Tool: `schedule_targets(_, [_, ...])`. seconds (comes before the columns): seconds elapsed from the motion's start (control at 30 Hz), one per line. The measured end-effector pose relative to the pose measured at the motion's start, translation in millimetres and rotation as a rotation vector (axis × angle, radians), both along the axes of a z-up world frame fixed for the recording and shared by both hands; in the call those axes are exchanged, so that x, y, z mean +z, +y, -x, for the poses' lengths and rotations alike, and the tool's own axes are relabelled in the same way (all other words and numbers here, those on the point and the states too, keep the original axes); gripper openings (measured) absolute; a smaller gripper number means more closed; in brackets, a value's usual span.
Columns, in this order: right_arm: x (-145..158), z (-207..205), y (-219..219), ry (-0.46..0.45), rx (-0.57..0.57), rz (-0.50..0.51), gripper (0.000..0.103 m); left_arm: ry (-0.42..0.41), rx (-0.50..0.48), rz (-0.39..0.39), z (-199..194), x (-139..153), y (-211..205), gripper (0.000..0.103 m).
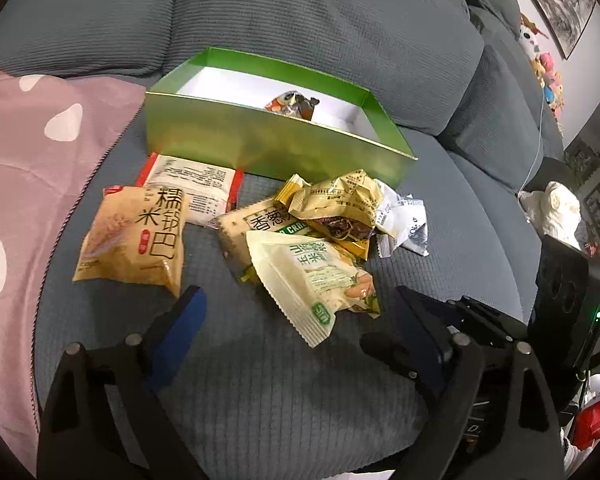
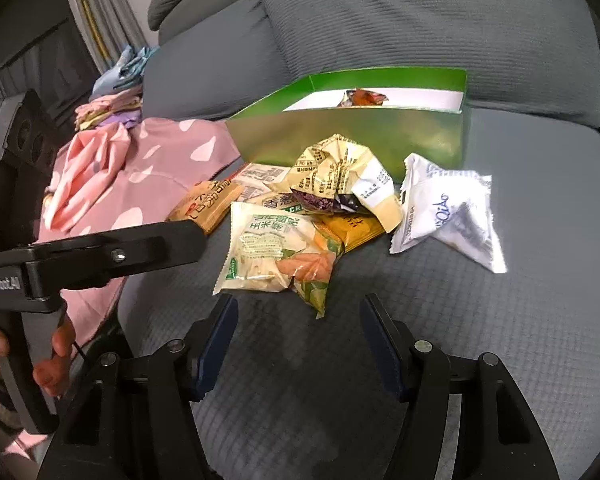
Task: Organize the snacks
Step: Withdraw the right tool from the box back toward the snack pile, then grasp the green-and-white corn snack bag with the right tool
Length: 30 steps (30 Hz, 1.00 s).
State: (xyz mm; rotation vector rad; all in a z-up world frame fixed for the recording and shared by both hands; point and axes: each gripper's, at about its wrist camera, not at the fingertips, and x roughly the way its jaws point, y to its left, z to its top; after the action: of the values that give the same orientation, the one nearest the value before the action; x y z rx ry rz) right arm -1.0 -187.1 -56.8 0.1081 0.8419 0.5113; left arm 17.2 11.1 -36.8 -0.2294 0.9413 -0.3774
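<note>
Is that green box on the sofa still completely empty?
No, the green box already holds one orange-and-brown wrapped snack against its white inside.

Glossy green box (image 1: pixel 236 148) (ribbed cloth sofa (image 1: pixel 300 380))

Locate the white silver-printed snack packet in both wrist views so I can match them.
Left wrist: the white packet lies right of centre, at the right edge of the snack pile, partly tucked behind the crumpled yellow wrapper.
Right wrist: the white packet is right of centre, fully visible, at the pile's right end.
Shared landmark: the green box just behind the pile.
</note>
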Motion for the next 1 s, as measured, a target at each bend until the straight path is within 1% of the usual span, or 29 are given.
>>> schedule_targets(0.13, [-6.5, -7.7, -4.8, 0.016, -0.005, -0.032, 0.066, 0.009, -0.01, -0.033, -5.6, -5.4, -8.8, 0.091])
schedule_targets(0.17, [-8.4, -9.7, -6.2, 0.021, -0.003, -0.04, 0.066, 0.011, -0.016, -0.038, -5.9, -6.2, -10.8, 0.089])
schedule_targets(0.2, [-9.9, -11.1, -6.8, 0.021, -0.002, -0.043, 0.066, 0.016, -0.023, -0.043, -7.3, -7.6, -13.3, 0.083])
schedule_targets(0.3, [-13.8, -14.3, -7.9, 0.025, 0.01, -0.061, 0.064, 0.032, -0.03, -0.046, -11.6, -11.6, -18.2, 0.082])
schedule_targets(0.37, [-16.2, -16.4, -8.2, 0.029, 0.02, -0.076, 0.063, 0.038, -0.035, -0.036, -13.8, -12.6, -20.4, 0.072])
schedule_targets(0.4, [-16.7, -17.3, -7.7, 0.027, 0.026, -0.079, 0.063, 0.042, -0.04, -0.035, -15.1, -13.1, -21.6, 0.063])
schedule_targets(0.43, [-17.1, -18.2, -7.2, 0.025, 0.034, -0.084, 0.06, 0.05, -0.045, -0.037, -17.1, -14.5, -23.1, 0.06])
schedule_targets(0.5, [-18.5, -21.6, -6.7, 0.03, 0.047, -0.092, 0.058, 0.063, -0.044, -0.04, -19.8, -16.7, -24.7, 0.056])
schedule_targets(0.57, [-19.5, -24.6, -6.7, 0.03, 0.053, -0.1, 0.053, 0.069, -0.04, -0.042, -21.8, -17.9, -24.3, 0.052])
schedule_targets(0.63, [-20.4, -27.4, -6.6, 0.033, 0.065, -0.119, 0.049, 0.074, -0.043, -0.036, -23.4, -17.6, -24.1, 0.042])
schedule_targets(0.7, [-21.4, -28.7, -5.2, 0.035, 0.082, -0.132, 0.045, 0.074, -0.046, -0.042, -24.0, -16.4, -25.1, 0.04])
schedule_targets(0.8, [-22.6, -28.3, -3.6, 0.024, 0.093, -0.133, 0.038, 0.072, -0.05, -0.051, -25.2, -15.0, -27.3, 0.032])
schedule_targets(0.83, [-22.2, -29.7, -1.6, 0.023, 0.091, -0.134, 0.034, 0.073, -0.051, -0.052, -24.8, -15.1, -27.8, 0.031])
schedule_targets(0.87, [-22.5, -29.8, -1.4, 0.022, 0.089, -0.136, 0.032, 0.074, -0.054, -0.05, -25.1, -15.3, -28.3, 0.031])
schedule_targets(1.0, [-25.1, -29.7, -4.9, 0.026, 0.091, -0.155, 0.031, 0.077, -0.045, -0.046, -24.6, -15.3, -28.6, 0.03])
